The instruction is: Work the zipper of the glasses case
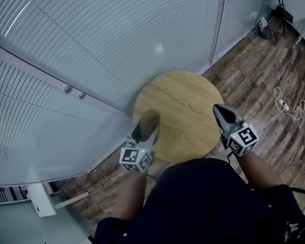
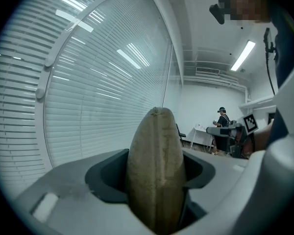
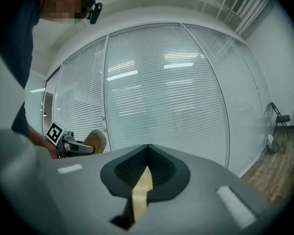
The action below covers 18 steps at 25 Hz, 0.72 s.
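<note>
Over a round wooden surface (image 1: 185, 103), the left gripper (image 1: 144, 130) grips a tan glasses case (image 2: 156, 170) in the air. The right gripper (image 1: 219, 111) hovers apart from it, jaws closed and empty.

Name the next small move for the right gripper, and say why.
Probably bring the right gripper across to the glasses case and open its fingers for the zipper. The left gripper is shut on the case, holding it over the table, while the right gripper is shut on nothing and stands apart from it. The zipper pull can't be made out.
</note>
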Tool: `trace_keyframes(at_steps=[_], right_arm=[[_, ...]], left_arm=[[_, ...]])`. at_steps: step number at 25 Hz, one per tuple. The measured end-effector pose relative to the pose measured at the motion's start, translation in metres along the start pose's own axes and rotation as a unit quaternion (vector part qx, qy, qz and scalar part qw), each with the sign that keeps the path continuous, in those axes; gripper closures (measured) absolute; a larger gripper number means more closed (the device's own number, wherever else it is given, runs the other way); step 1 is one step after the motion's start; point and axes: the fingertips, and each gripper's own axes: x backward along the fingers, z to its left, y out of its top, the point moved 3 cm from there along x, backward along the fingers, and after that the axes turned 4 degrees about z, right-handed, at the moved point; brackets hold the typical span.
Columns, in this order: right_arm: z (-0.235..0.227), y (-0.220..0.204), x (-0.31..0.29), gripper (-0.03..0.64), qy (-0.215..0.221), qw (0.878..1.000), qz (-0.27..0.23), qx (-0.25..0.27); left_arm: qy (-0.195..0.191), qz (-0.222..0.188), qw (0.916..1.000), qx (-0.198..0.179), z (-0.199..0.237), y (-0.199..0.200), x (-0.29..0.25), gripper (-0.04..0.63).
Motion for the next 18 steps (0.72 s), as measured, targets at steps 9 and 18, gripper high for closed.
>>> trace_keyframes(at_steps=[9, 18], right_arm=[[0.021, 0.01, -0.005, 0.611, 0.022, 1.0, 0.005, 0.016], [0.044, 0.017, -0.006, 0.611, 0.037, 0.999, 0.021, 0.015]], left_arm=[[-0.013, -0.001, 0.9998, -0.012, -0.002, 0.005, 0.003, 0.293], [-0.053, -0.021, 0.998, -0.027, -0.021, 0.02, 0.0, 0.293]])
